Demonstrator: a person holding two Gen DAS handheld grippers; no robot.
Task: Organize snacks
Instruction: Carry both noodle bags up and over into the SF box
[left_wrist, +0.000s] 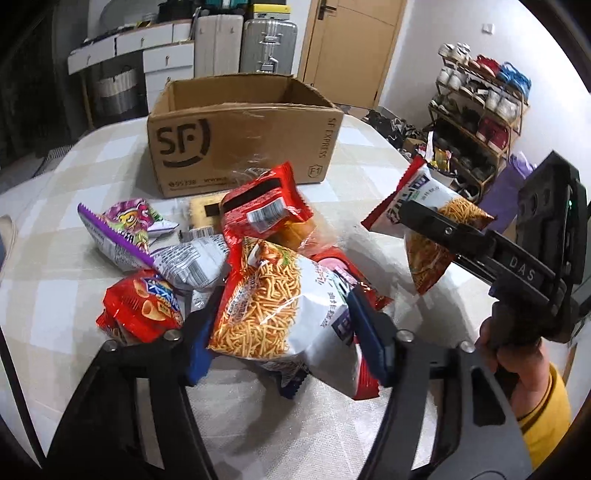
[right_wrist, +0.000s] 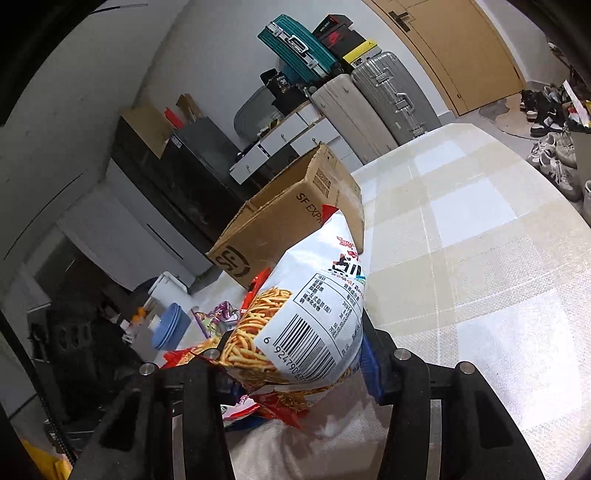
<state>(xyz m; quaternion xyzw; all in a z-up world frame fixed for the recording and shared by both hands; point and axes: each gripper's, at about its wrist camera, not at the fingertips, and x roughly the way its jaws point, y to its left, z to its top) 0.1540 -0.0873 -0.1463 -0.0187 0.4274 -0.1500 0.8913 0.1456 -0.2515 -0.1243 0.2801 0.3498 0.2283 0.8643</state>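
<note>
A pile of snack bags lies on the checked tablecloth (left_wrist: 66, 206) in front of an open cardboard box (left_wrist: 240, 140) (right_wrist: 288, 218). My left gripper (left_wrist: 284, 336) reaches down into the pile, and its blue pads (left_wrist: 369, 332) press both sides of a white and orange noodle snack bag (left_wrist: 273, 306) that rests on the heap. To the right, my right gripper (left_wrist: 439, 225) (right_wrist: 295, 365) is shut on a second noodle snack bag (left_wrist: 428, 221) (right_wrist: 314, 314), held clear of the table. A hand (left_wrist: 517, 369) with a yellow sleeve grips that tool.
A purple bag (left_wrist: 122, 229), a red chip bag (left_wrist: 144, 306), a silver bag (left_wrist: 192, 262), a red pack (left_wrist: 266, 206) and crackers (left_wrist: 205, 212) lie loose. Beyond the table stand suitcases (left_wrist: 269, 44) (right_wrist: 388, 96), a shoe rack (left_wrist: 476, 122) and a wooden door (left_wrist: 354, 40).
</note>
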